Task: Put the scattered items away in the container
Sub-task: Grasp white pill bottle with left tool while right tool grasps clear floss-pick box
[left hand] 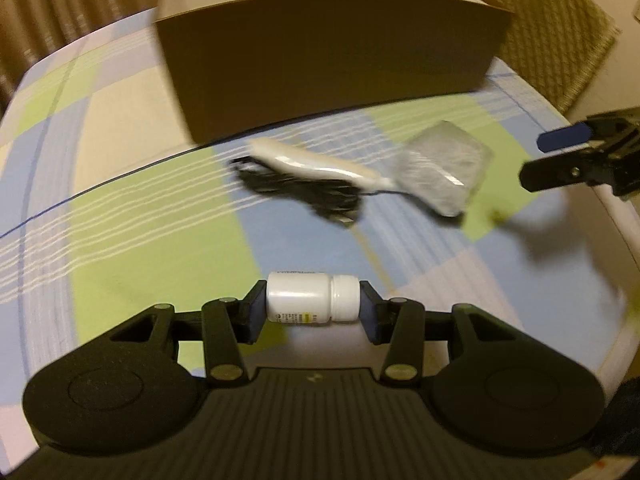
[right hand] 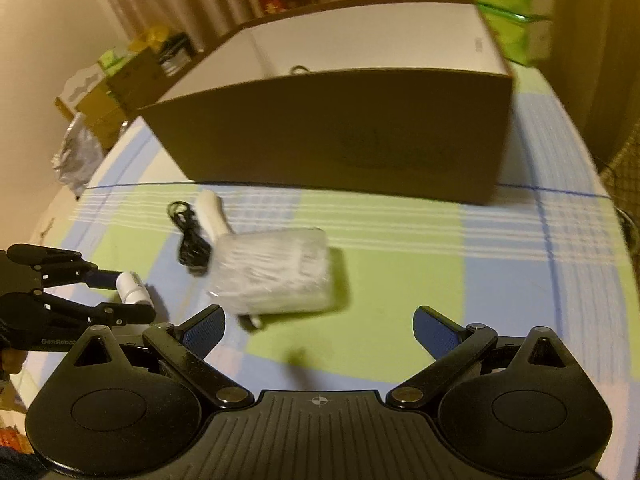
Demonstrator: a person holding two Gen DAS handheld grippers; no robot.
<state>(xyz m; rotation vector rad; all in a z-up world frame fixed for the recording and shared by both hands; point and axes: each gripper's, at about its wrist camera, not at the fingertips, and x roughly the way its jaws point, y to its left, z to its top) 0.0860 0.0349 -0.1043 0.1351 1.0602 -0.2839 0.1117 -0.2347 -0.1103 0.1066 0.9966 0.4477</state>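
Left gripper (left hand: pixel 313 310) jaws clamped end to end on small white bottle (left hand: pixel 312 298), right gripper (right hand: pixel 319 330) jaws spread wide and empty, above wrapped packet (right hand: pixel 272 270), brown box (right hand: pixel 340 128) behind on checked cloth (right hand: pixel 400 280).

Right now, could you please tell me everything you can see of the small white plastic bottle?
The small white plastic bottle is a short cylinder with a slightly narrower white screw cap and a label of small print with a yellow mark. It looks like smooth, opaque plastic and is closed. It lies sideways, held across the left claw: one blue pad presses its base, the other its cap. It hangs above the checked green, blue and cream tablecloth, near the front edge, touching nothing else.
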